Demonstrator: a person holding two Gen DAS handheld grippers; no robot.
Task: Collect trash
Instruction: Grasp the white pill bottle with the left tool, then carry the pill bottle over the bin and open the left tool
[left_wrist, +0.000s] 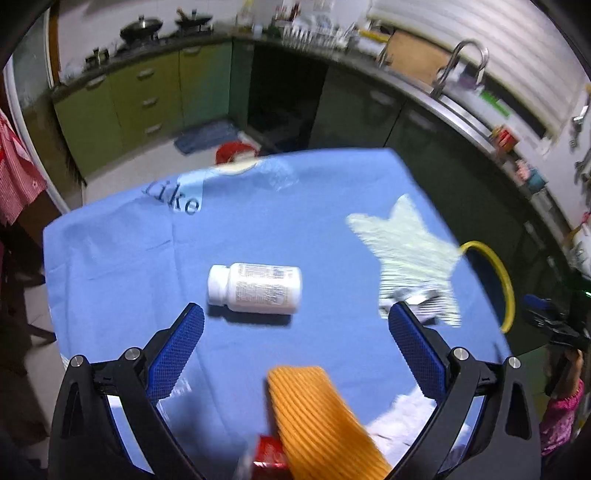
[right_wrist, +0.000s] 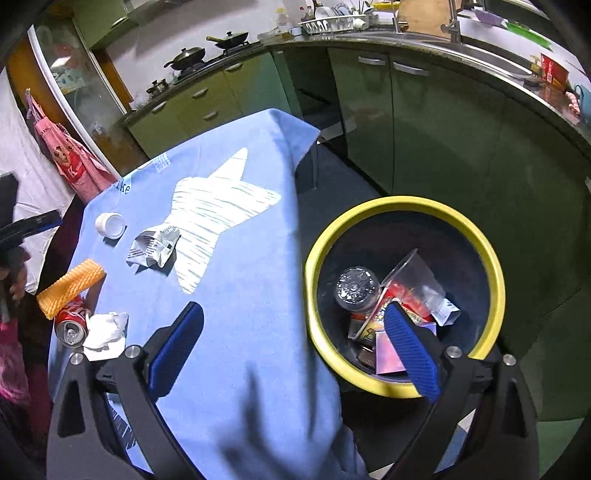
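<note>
While both tongs are gaping empty, left tongs (left_wrist: 295, 317) are hanging near the white pill bottle (left_wrist: 255, 288) lying sideways on the desk (left_wrist: 110, 251); right tongs (right_wrist: 291, 321) are straddling the bin rim (right_wrist: 406, 203). Risk: round bottle rolling away under an off-centre pinch.

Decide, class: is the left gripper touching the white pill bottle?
Apart. The left wrist view shows blue cloth between the open left gripper and the white pill bottle.
</note>
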